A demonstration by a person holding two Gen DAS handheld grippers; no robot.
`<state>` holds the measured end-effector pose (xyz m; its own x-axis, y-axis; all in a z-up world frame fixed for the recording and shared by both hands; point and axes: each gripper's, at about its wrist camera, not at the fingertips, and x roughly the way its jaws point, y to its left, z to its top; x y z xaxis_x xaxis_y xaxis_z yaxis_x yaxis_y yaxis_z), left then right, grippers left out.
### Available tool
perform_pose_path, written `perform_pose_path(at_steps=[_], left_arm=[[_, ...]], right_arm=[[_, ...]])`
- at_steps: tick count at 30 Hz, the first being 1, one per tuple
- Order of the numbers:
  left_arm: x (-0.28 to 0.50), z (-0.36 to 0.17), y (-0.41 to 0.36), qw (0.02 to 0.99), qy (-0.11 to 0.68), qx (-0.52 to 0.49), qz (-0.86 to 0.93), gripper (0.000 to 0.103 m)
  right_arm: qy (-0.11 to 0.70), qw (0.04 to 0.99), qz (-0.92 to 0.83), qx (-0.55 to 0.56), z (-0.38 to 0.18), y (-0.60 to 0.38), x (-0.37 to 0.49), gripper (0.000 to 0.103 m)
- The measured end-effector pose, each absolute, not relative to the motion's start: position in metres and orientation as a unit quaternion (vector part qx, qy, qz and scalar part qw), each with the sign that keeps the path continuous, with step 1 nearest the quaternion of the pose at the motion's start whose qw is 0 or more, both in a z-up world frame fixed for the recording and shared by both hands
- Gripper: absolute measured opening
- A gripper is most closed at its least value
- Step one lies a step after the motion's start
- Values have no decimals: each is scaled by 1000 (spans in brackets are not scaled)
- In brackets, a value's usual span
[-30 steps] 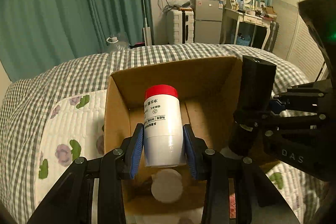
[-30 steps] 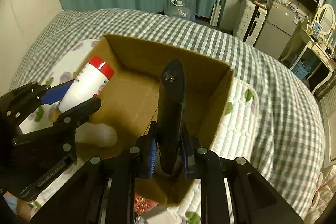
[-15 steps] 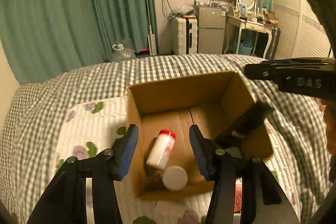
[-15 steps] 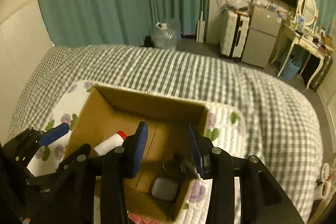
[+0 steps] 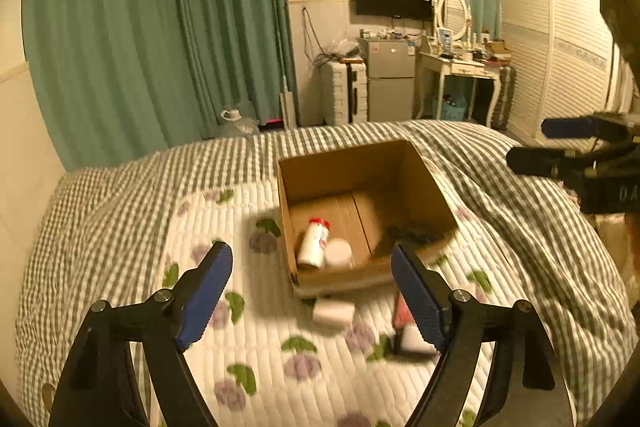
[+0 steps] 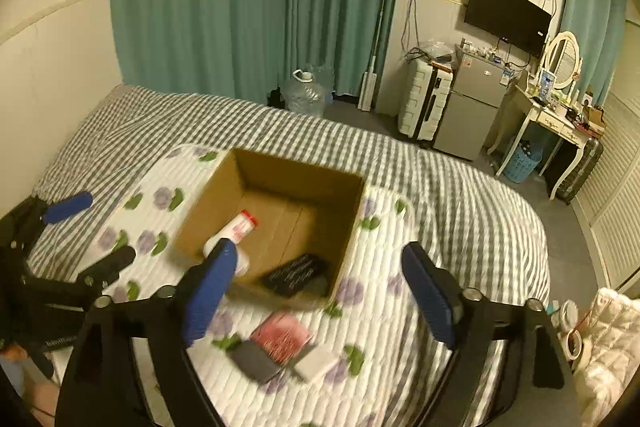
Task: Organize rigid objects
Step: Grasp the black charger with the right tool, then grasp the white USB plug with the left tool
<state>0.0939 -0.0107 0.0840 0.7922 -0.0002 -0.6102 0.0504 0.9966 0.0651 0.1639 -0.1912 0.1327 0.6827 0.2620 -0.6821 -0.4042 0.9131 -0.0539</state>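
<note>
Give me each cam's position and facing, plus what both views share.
Left wrist: on the left gripper, raised over the bed, looking down at the cardboard box; own open fingers show, right gripper at the frame's right.
Right wrist: on the right gripper, facing the box; left gripper at the frame's left.
Shared: box, red-capped bottle, black object.
</note>
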Motion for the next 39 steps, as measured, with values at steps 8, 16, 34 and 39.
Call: perform_pose_path(at_steps=[8,16,34,39], left_arm=[[71,28,6,931,365,24,1,85],[83,-34,25,917,397,14,21,85],[95,-77,18,898,440,26,10,85],[102,-69,13,899,437,25,8,85]], right_arm=[[397,889,204,-101,55,-172,118,94],[495,830,238,-98,-67,-147,144,94],[489,814,251,-190,-115,-128,138,47],[461,835,247,-172,-84,-130,140,43]])
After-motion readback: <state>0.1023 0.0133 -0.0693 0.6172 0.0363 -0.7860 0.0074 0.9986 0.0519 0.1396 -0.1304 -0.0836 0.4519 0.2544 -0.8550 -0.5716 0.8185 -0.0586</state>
